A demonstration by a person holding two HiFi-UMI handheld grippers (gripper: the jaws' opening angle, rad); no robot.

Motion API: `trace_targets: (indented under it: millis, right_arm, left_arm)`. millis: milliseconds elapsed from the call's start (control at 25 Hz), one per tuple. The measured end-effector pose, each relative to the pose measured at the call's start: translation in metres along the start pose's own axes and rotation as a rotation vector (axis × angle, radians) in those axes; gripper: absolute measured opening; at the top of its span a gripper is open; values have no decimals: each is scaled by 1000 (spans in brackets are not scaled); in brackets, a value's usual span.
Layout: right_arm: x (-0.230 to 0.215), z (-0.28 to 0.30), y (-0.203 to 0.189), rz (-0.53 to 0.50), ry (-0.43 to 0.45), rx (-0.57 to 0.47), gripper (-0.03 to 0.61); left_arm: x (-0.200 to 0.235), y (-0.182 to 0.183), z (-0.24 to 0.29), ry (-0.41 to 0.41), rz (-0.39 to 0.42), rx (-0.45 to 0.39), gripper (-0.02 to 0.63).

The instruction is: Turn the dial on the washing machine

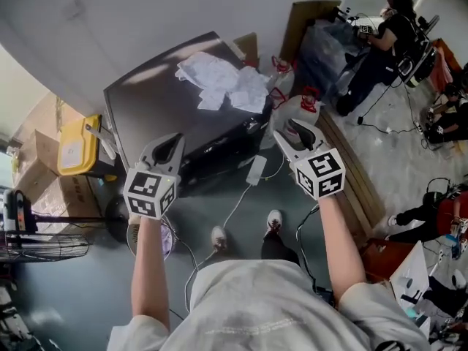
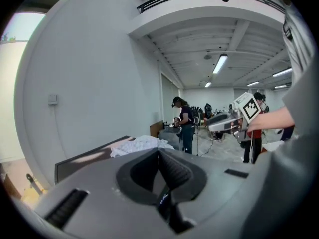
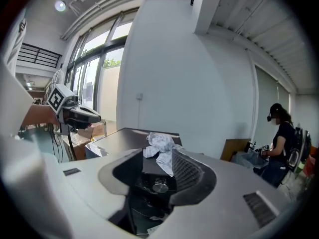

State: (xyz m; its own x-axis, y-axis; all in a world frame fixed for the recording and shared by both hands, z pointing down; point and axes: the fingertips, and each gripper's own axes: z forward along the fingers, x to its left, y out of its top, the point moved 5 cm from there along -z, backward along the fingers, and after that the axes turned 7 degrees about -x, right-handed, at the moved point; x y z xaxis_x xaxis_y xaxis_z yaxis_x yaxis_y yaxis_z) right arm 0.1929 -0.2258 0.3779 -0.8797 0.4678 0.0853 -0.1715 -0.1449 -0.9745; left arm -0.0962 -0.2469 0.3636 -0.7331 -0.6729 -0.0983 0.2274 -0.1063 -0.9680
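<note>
The washing machine [image 1: 157,104] is a dark grey box against the wall, with crumpled white cloths [image 1: 223,82] on its lid. In the right gripper view its silver dial [image 3: 160,185] shows on the dark front panel, framed between the jaws but farther off. My right gripper [image 1: 291,129] hovers in front of the machine's right corner, open, with nothing between its pads [image 3: 155,156]. My left gripper [image 1: 172,142] hangs before the left part of the front panel. Its jaws [image 2: 159,153] meet at the tips and hold nothing.
A yellow bin [image 1: 77,145] and cardboard boxes stand left of the machine, a floor fan [image 1: 44,243] nearer me. White jugs with red caps [image 1: 303,104] sit at its right. A white cable and plug block [image 1: 256,170] hang in front. People [image 1: 387,42] work at the far right.
</note>
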Motion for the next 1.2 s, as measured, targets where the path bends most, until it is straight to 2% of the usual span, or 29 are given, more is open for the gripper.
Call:
trace_targets:
  millis: [200, 320, 560, 840, 1200]
  right_arm:
    - [-4, 44, -47, -31, 109, 116, 229]
    - [-5, 68, -70, -35, 136, 154, 245]
    - [-8, 113, -122, -42, 145, 212, 270]
    - [-2, 145, -167, -16, 121, 277, 280]
    - [-3, 161, -195, -81, 72, 304, 279]
  left_arm:
    - [-1, -21, 7, 54, -37, 54, 17]
    - [4, -33, 15, 77, -37, 80, 17]
    - [3, -62, 29, 105, -47, 130, 17]
    - [-5, -95, 29, 148, -106, 172, 17]
    - [-24, -130, 16, 145, -120, 232, 17]
